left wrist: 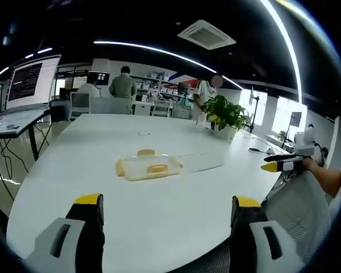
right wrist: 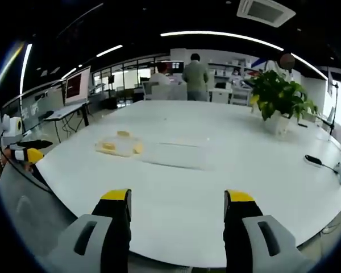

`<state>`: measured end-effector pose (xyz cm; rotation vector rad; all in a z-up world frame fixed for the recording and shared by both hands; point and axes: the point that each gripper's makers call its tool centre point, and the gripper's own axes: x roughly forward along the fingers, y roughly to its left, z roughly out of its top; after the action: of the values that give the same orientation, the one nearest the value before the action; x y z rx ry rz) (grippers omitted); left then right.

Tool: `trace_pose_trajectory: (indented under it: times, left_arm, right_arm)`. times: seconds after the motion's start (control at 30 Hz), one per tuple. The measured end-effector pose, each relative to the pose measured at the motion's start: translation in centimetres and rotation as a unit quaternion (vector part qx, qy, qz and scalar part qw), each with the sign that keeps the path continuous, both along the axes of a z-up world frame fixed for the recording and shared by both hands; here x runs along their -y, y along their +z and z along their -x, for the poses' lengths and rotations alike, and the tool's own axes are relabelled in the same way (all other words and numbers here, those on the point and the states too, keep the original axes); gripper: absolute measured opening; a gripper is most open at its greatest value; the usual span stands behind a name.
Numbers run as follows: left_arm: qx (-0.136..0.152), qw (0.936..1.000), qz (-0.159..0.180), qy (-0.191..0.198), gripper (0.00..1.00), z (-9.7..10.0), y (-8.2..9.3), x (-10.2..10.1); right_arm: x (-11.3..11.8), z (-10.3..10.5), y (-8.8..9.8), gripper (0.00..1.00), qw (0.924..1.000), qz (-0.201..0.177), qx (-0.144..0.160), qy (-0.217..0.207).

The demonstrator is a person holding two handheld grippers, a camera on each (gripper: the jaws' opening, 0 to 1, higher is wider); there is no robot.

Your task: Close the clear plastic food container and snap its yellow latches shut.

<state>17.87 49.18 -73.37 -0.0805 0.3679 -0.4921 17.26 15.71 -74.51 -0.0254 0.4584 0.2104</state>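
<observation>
Both hand-held grippers hang back off the near edge of the tabletop (left wrist: 159,227), jaws spread wide, nothing in them. The left hand-held gripper (left wrist: 166,205) looks straight at the container (left wrist: 149,167), out in the middle and well apart from it. It lies open — its clear lid (right wrist: 176,154) flat on the white surface beside the base, yellow latches (left wrist: 146,152) showing at the edges. The right hand-held gripper (right wrist: 176,200) sees it off to one side. Best approach, I'd say: come in low, get a jaw under the lid's far edge, fold it over squarely, then steady the base with one gripper while the other presses each latch down.
</observation>
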Motion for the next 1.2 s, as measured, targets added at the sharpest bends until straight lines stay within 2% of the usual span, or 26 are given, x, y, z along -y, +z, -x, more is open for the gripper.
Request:
trace_pose_trajectory:
  times: [0.47, 1.2]
  left_arm:
    - [-0.006, 1.0000, -0.005, 0.000, 0.87, 0.04, -0.22, -0.10]
    - [-0.004, 1.0000, -0.006, 0.001, 0.86, 0.16, -0.23, -0.04]
  right_arm:
    - [-0.25, 0.02, -0.20, 0.60, 0.9999, 0.002, -0.006, 0.008]
    - [-0.06, 0.11, -0.09, 0.62, 1.0000, -0.001, -0.002, 0.005]
